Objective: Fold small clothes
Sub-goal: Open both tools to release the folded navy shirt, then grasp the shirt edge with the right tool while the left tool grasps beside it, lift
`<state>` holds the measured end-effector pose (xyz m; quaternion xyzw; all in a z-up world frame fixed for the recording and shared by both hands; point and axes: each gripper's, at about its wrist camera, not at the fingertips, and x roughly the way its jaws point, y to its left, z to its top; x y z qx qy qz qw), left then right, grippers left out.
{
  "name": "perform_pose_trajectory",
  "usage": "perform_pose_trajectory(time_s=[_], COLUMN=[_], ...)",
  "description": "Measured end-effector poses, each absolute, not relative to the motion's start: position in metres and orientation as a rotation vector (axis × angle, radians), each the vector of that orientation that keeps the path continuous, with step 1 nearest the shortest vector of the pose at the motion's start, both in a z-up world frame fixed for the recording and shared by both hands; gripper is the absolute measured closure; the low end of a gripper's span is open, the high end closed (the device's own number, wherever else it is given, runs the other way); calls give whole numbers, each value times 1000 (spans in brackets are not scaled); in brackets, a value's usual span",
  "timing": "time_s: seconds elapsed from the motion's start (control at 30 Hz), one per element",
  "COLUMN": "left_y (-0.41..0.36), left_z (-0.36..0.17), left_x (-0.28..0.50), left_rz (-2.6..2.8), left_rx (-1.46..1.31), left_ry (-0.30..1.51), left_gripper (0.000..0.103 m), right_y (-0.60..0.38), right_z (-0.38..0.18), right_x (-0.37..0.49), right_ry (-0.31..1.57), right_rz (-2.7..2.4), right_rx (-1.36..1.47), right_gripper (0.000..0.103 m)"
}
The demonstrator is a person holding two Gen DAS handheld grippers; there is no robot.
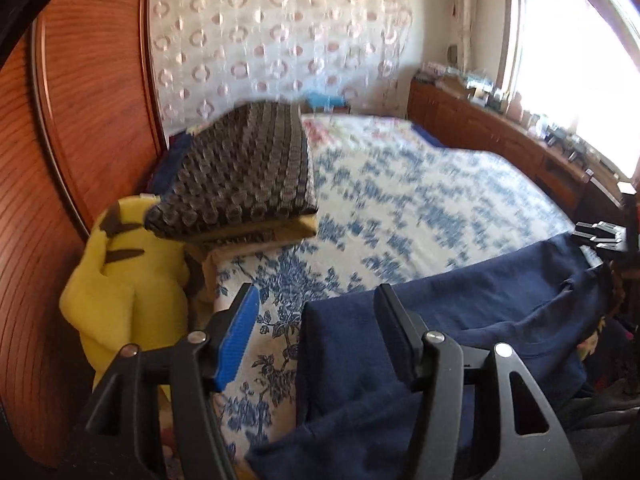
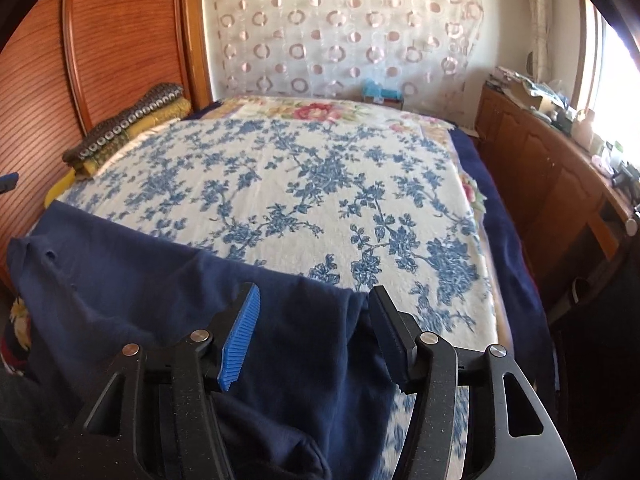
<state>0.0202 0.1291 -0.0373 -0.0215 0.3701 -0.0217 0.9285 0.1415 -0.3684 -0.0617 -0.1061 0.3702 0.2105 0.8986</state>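
A navy blue garment [image 1: 460, 320] lies across the near edge of the bed, over the blue floral bedspread [image 1: 400, 200]. My left gripper [image 1: 316, 300] is open, its jaws wide apart over the garment's left corner, which lies between them. In the right wrist view the same garment [image 2: 160, 280] spreads to the left, and my right gripper [image 2: 314, 300] is open over its right edge. The right gripper's tip also shows at the far right of the left wrist view [image 1: 600, 234]. Neither gripper pinches the cloth.
A yellow plush toy [image 1: 124, 288] sits at the bed's left, beside a stack of folded blankets [image 1: 244, 172] against the wooden wardrobe [image 1: 80, 120]. A wooden cabinet [image 2: 552, 168] with clutter runs along the right under the window. A patterned curtain [image 2: 340, 28] hangs behind.
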Motion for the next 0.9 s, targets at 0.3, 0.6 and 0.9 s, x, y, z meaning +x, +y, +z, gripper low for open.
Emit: perform_pose_trajectory(time_s=[0.3,0.6,0.9], left_y=[134,124,105], left_z=[-88,-101,-94], left_x=[48,50,36], left_rz=[-34,-54,-127], left_rx=[-111,-116,-96], left_ry=[902,926,886], left_gripper=[44,44,96], right_y=[-374,-386,-371], right_z=[-81,-88,-85], right_x=[161,165,150], right_ry=[843,884,885], right_rz=[402,400,512], right_rx=[-237,-197,-193], right_gripper=[42,41,92])
